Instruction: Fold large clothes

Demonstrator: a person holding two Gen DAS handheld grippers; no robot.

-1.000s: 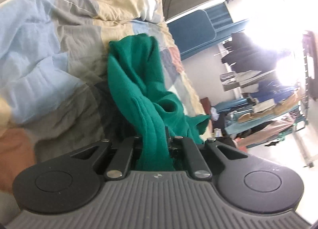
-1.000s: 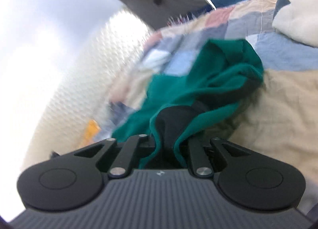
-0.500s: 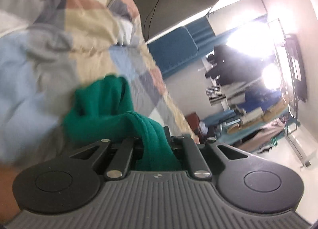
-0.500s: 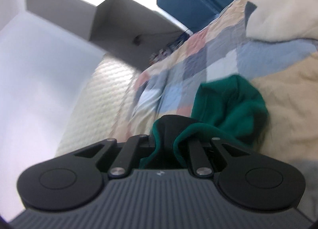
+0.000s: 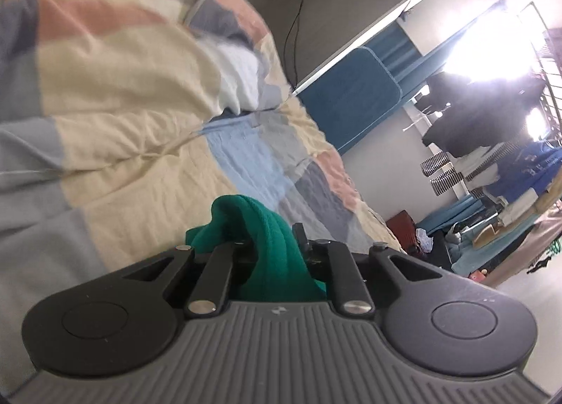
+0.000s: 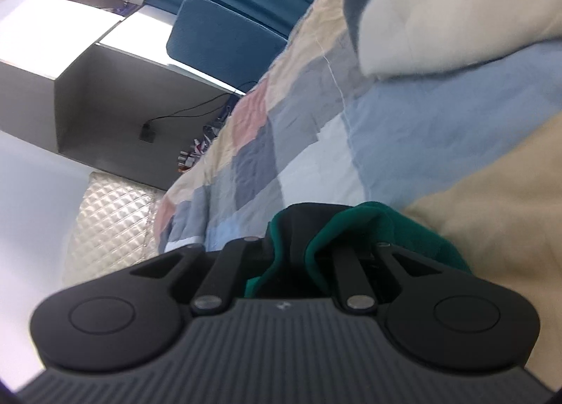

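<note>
Fabric of the green garment (image 5: 267, 249) sat bunched between both grippers over the patchwork quilt (image 5: 140, 144), the right gripper (image 6: 291, 249) pinching it, the left gripper (image 5: 270, 256) easing open, so laying it flat looked next

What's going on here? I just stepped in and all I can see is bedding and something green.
A person is folding a dark green knit garment over a bed with a pastel patchwork quilt, using two hand-held tongs. The left tongs have a bunch of the green fabric between their jaws, which are opening. The right tongs are shut on another part of the garment, showing its dark lining. Most of the garment is hidden below both cameras.
</note>
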